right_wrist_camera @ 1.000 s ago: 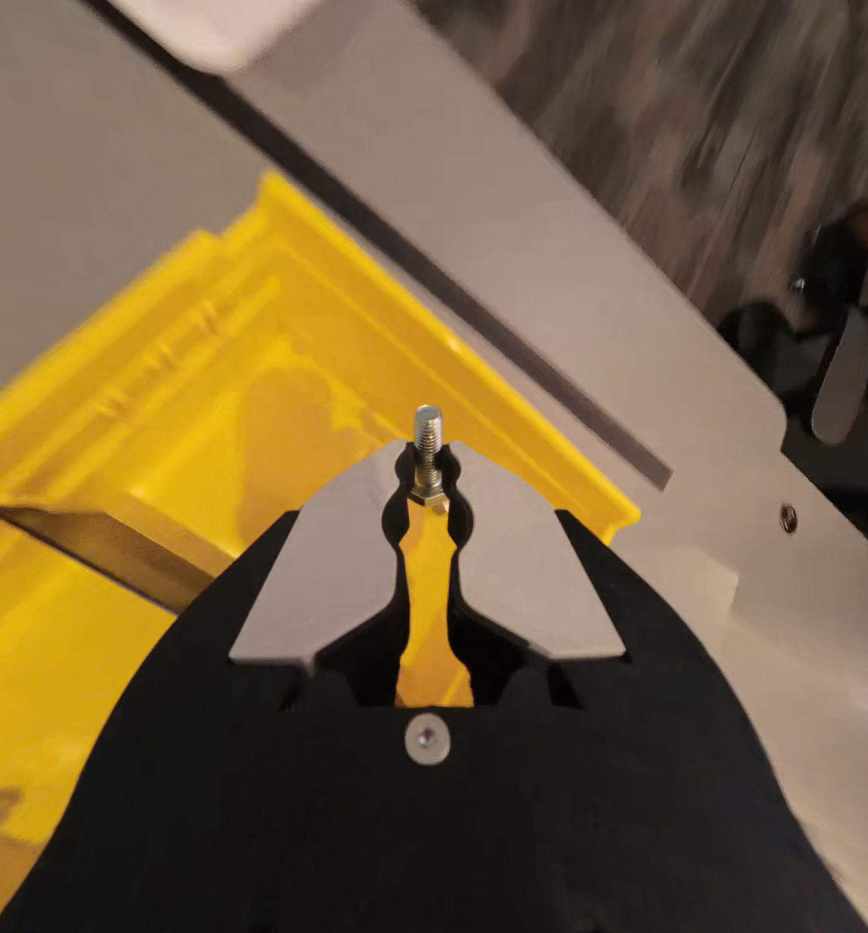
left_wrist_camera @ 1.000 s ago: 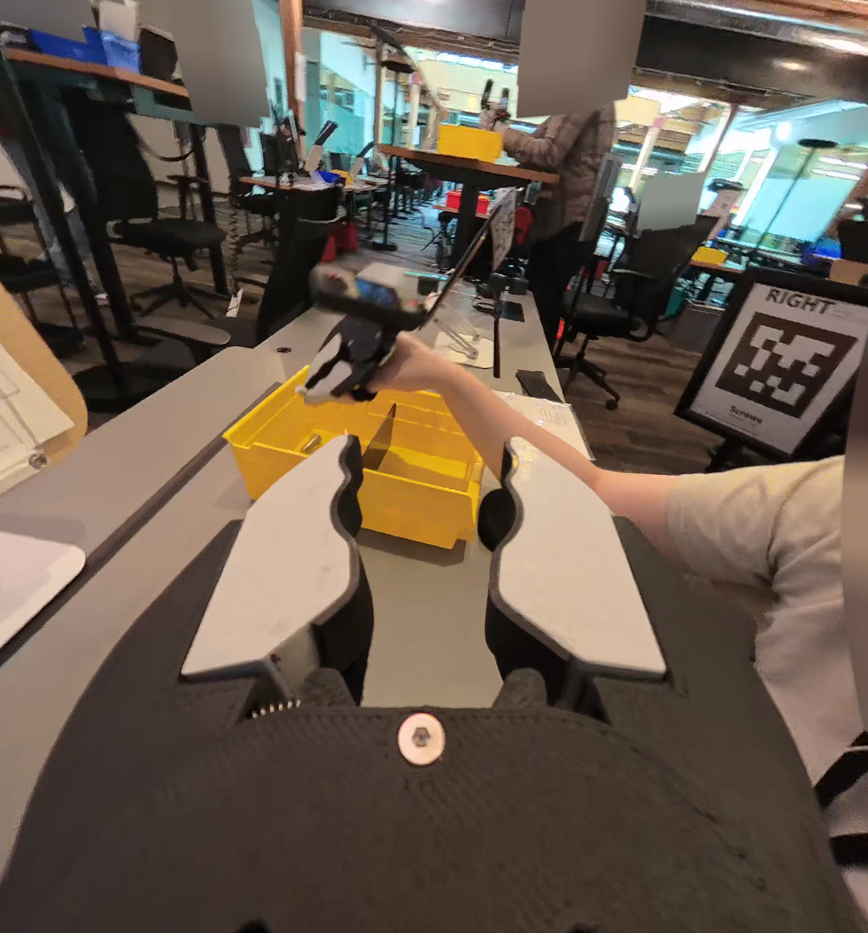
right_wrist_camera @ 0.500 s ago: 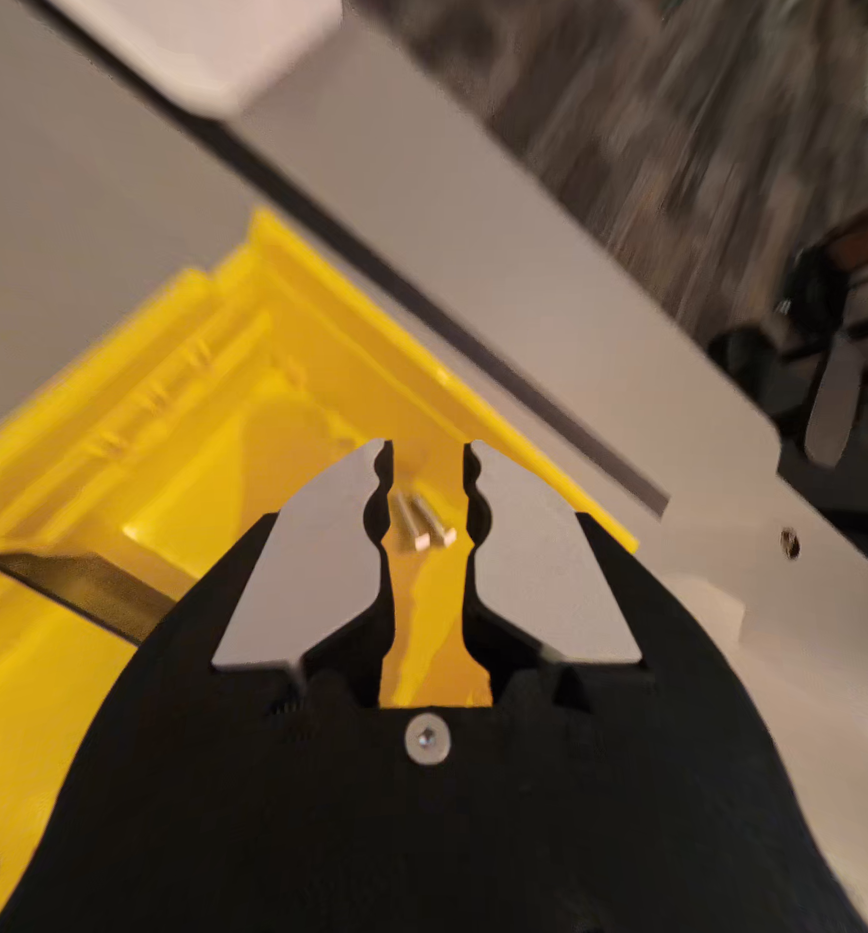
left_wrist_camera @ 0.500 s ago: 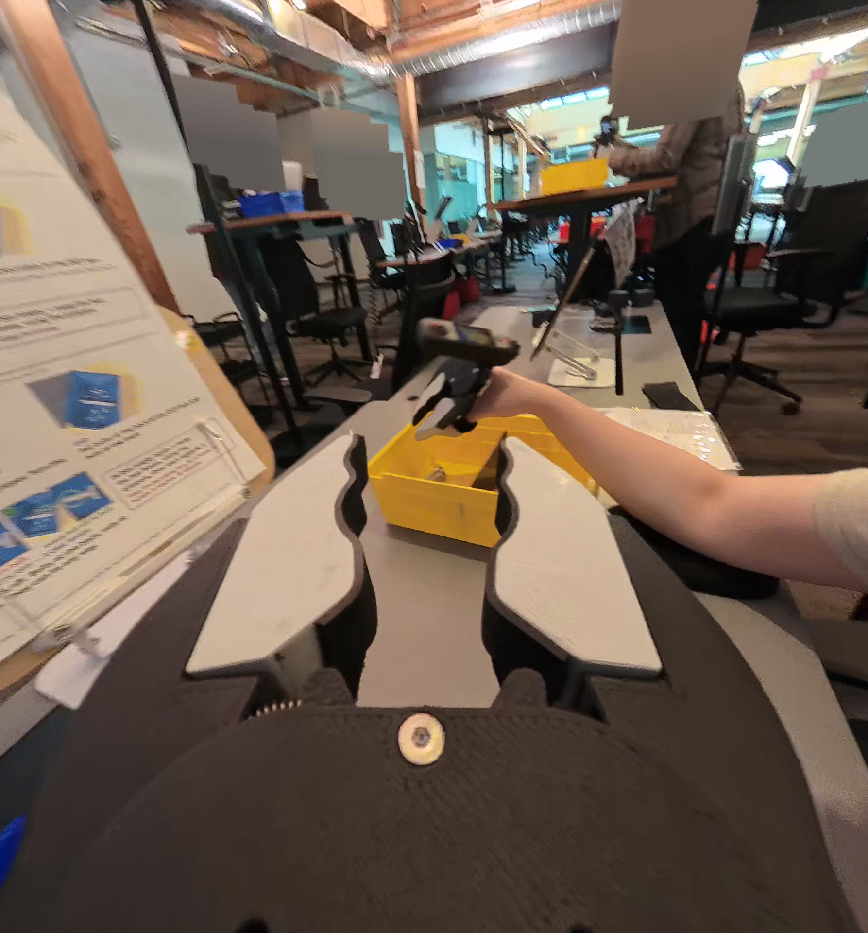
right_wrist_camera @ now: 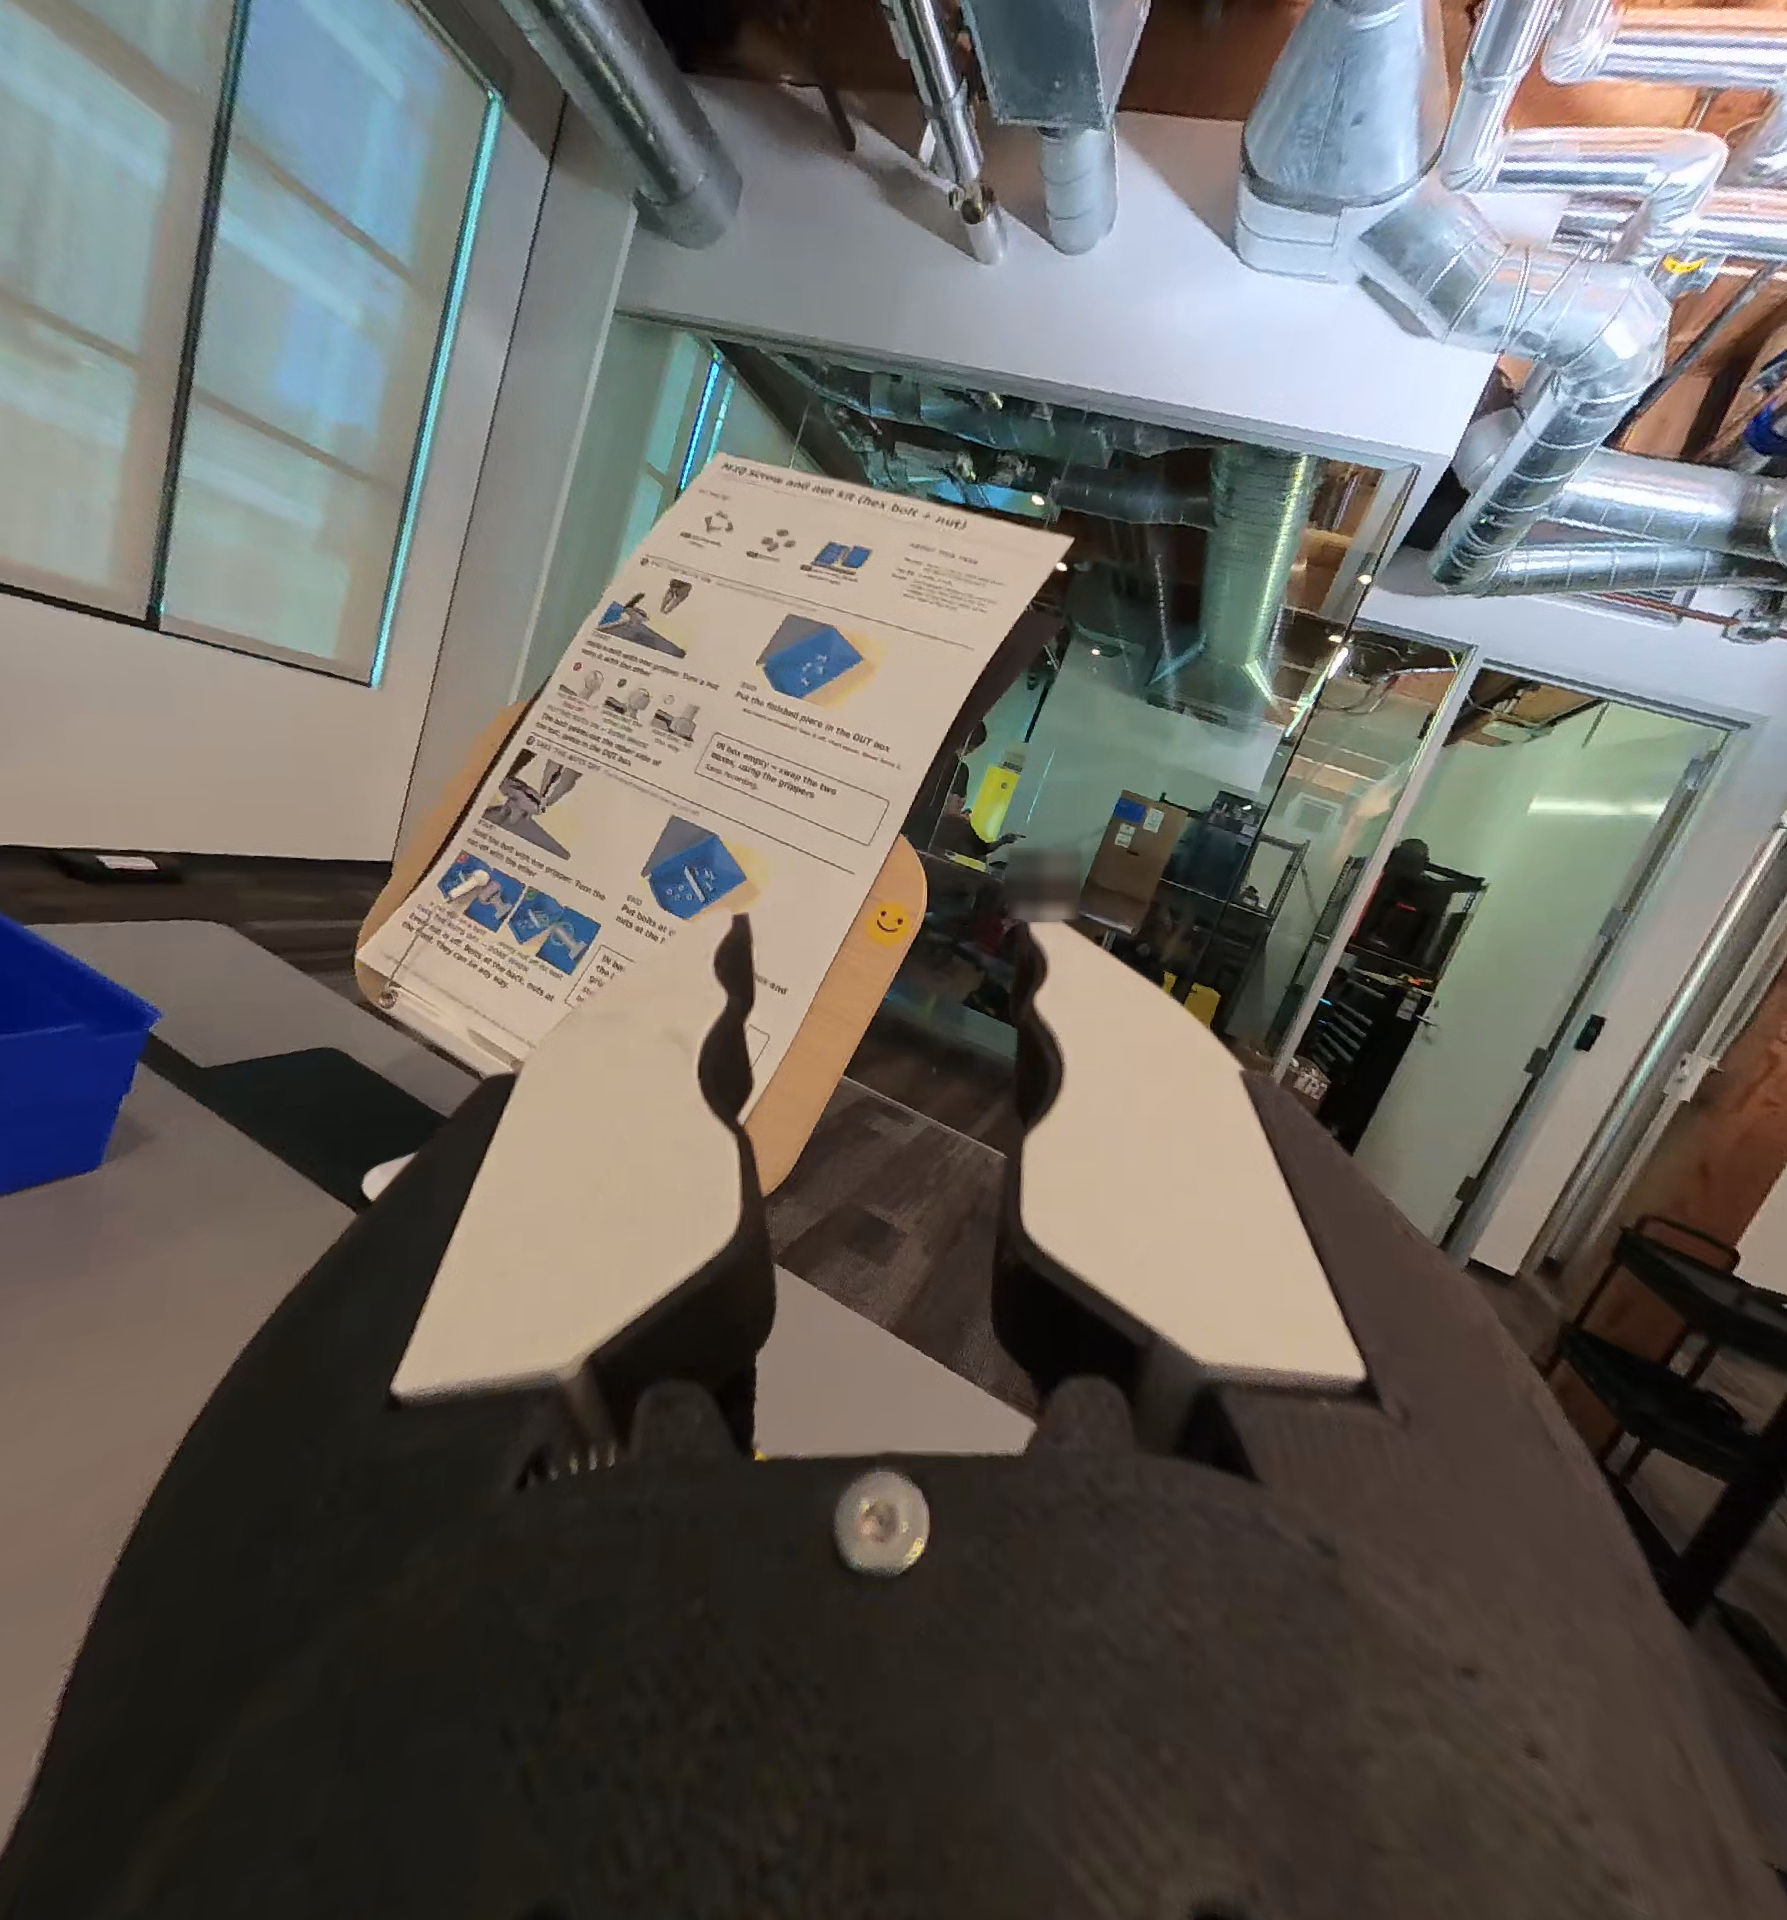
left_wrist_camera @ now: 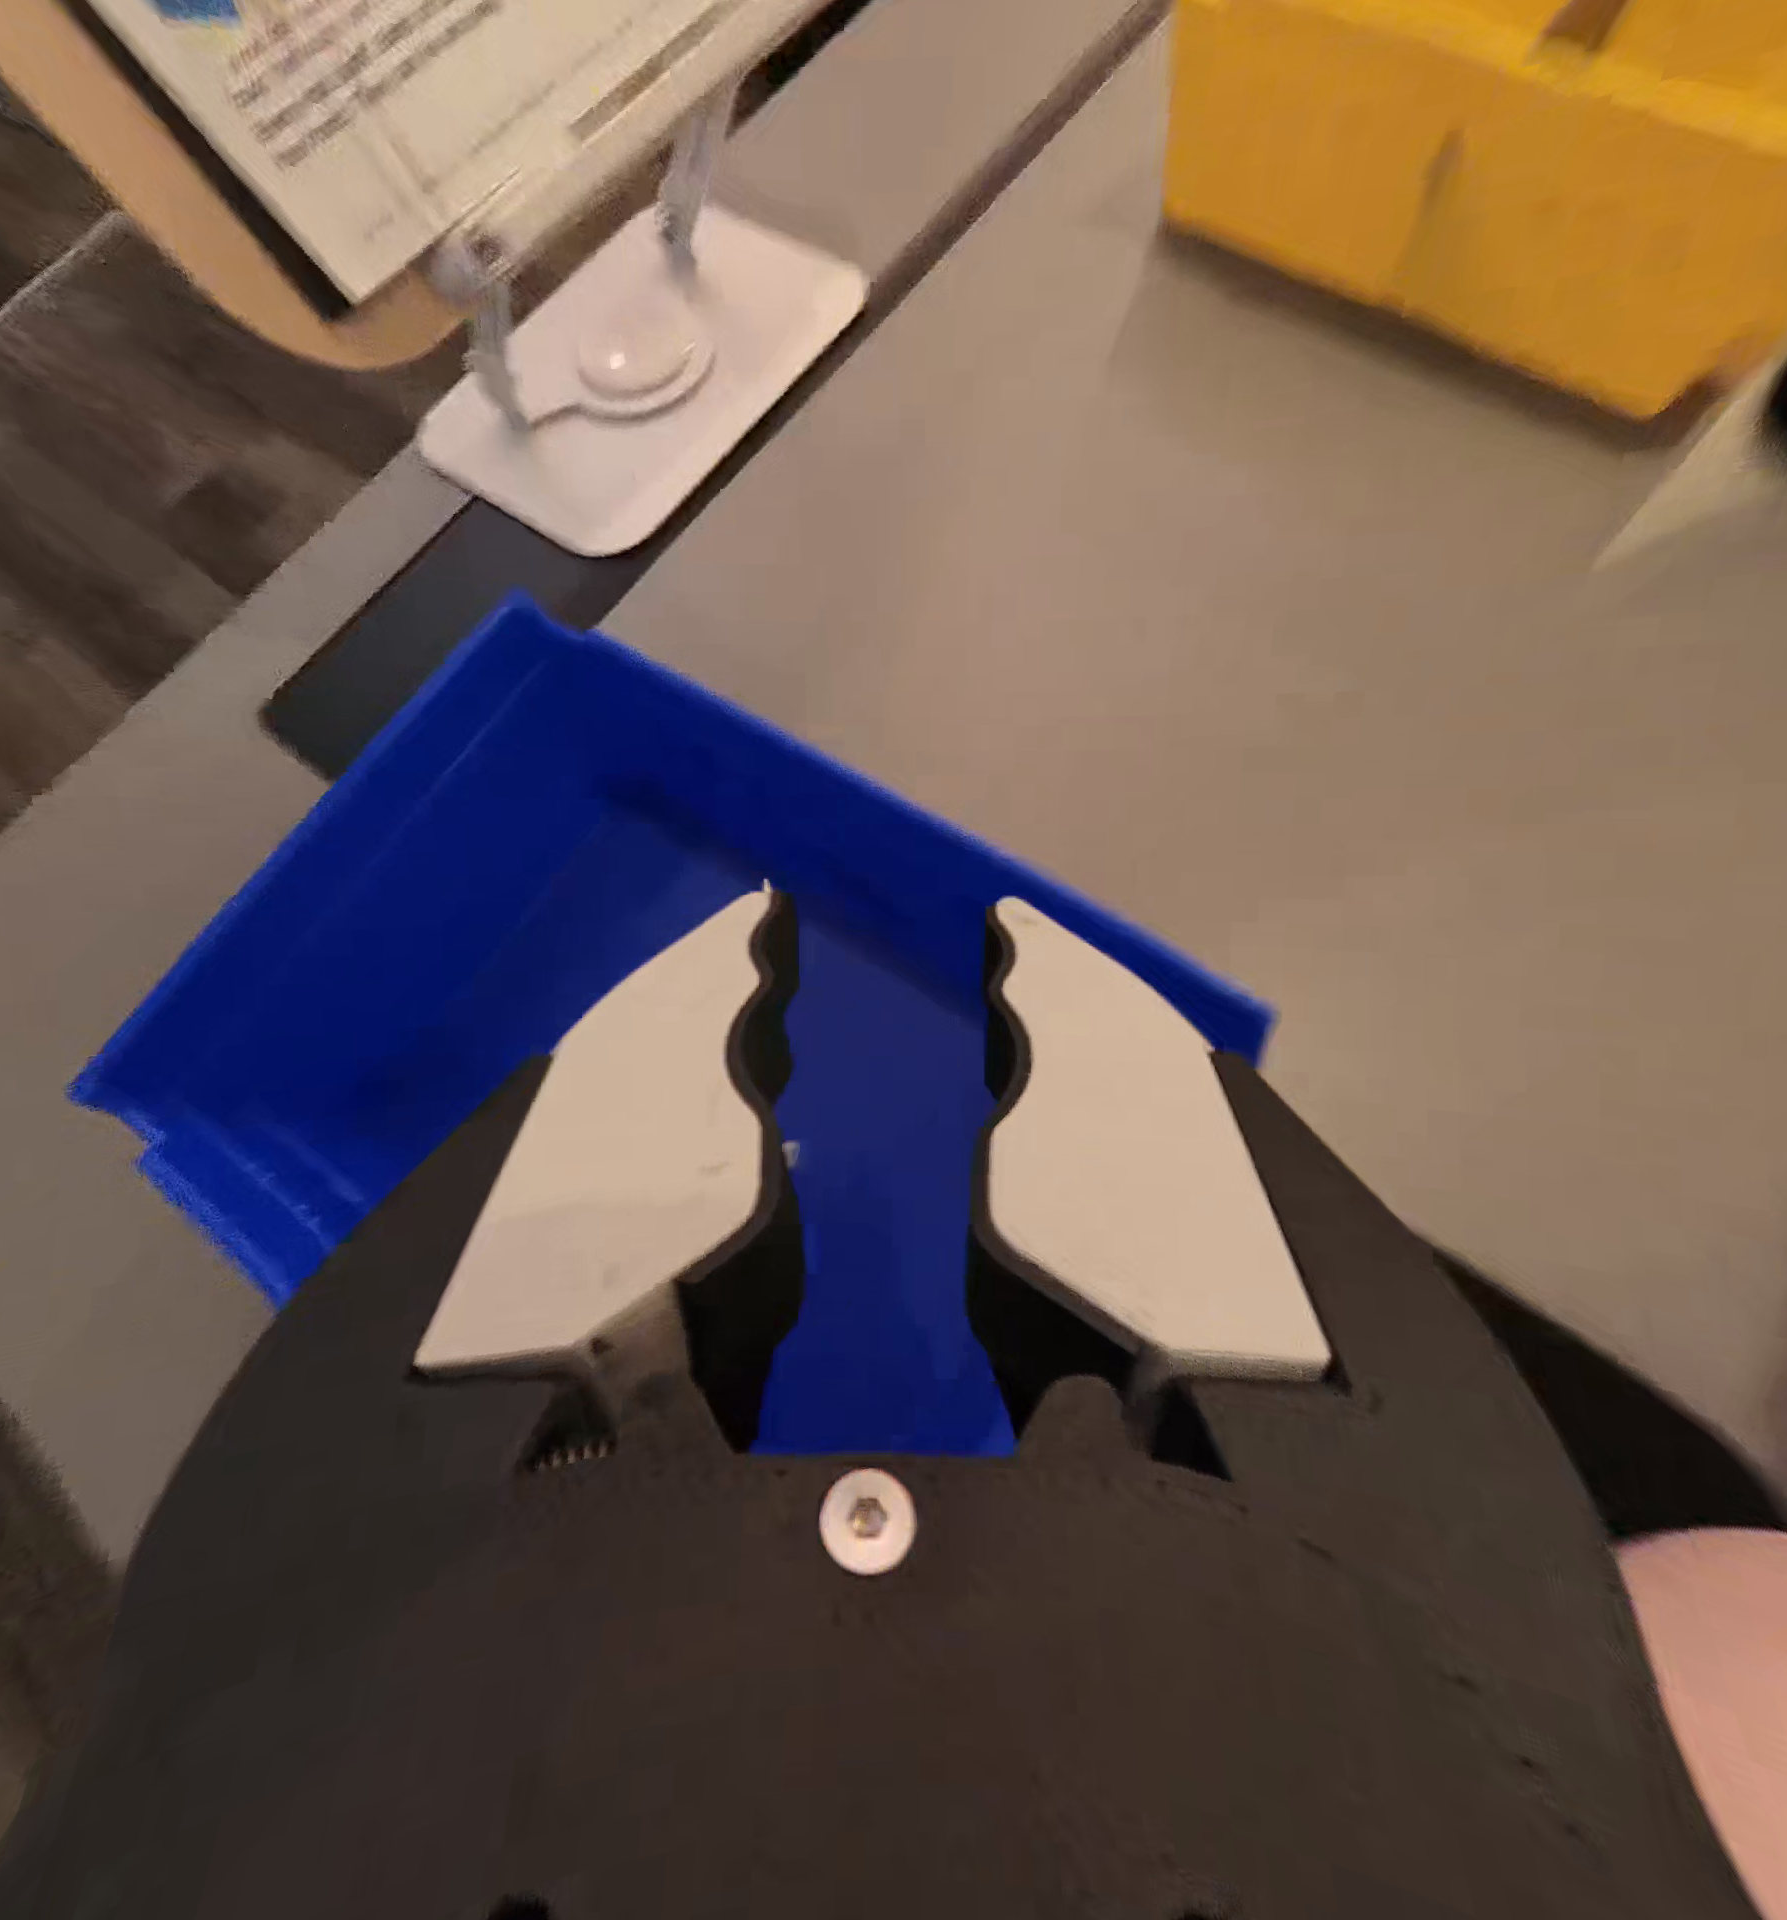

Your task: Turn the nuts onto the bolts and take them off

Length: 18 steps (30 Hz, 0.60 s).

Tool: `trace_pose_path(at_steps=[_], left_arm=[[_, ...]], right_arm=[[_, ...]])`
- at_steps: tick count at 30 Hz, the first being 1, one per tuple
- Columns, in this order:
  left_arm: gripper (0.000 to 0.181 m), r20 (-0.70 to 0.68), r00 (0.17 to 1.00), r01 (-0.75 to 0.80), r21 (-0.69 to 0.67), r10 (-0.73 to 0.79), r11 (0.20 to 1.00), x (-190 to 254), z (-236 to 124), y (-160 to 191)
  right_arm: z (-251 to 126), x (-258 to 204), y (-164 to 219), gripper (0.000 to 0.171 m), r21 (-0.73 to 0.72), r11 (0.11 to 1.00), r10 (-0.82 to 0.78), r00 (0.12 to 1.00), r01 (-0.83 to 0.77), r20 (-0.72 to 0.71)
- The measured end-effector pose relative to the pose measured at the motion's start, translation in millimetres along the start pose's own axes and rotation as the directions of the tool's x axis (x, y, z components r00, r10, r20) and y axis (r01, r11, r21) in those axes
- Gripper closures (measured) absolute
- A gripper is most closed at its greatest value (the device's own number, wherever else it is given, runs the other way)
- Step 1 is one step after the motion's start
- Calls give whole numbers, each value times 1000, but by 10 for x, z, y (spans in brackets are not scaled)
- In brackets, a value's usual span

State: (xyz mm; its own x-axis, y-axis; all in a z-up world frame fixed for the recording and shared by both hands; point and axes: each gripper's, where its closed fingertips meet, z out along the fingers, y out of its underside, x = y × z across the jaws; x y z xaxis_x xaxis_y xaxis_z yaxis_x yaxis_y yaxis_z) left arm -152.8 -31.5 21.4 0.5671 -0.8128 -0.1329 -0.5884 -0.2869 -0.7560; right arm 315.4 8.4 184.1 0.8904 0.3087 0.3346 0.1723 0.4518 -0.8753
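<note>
Your left gripper (left_wrist_camera: 881,914) hangs spread and empty over the blue bin (left_wrist_camera: 515,894) at the bench's left edge, likely seeking parts. Your right gripper (right_wrist_camera: 876,930), equally wide, grasps nothing. No nut or bolt discernible.

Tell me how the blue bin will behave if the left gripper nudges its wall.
The blue bin looks like thin moulded plastic and nearly empty, so probably light. On the smooth grey table it would likely slide rather than tip, being low and wide. Its walls may flex slightly.

A printed instruction sheet (right_wrist_camera: 764,769) on its white stand (left_wrist_camera: 650,395) fills mid-frame; silver ceiling ducts (right_wrist_camera: 1491,177) cross the upper right.
</note>
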Motion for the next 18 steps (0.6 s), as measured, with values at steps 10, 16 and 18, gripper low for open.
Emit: trace_pose_path(at_steps=[10,16,18], left_arm=[[111,-4,996,80,-395,-89,915,-287,610,976],[111,42,995,99,-549,-91,830,-412,815,1333],[113,34,994,101,-573,-100,813,-414,866,1416]], right_arm=[[-18,7,67,125,-24,1000,21,999,-20,39],[9,-51,99,126,-40,999,1,998,2,59],[32,-84,146,126,-65,998,-13,997,18,71]])
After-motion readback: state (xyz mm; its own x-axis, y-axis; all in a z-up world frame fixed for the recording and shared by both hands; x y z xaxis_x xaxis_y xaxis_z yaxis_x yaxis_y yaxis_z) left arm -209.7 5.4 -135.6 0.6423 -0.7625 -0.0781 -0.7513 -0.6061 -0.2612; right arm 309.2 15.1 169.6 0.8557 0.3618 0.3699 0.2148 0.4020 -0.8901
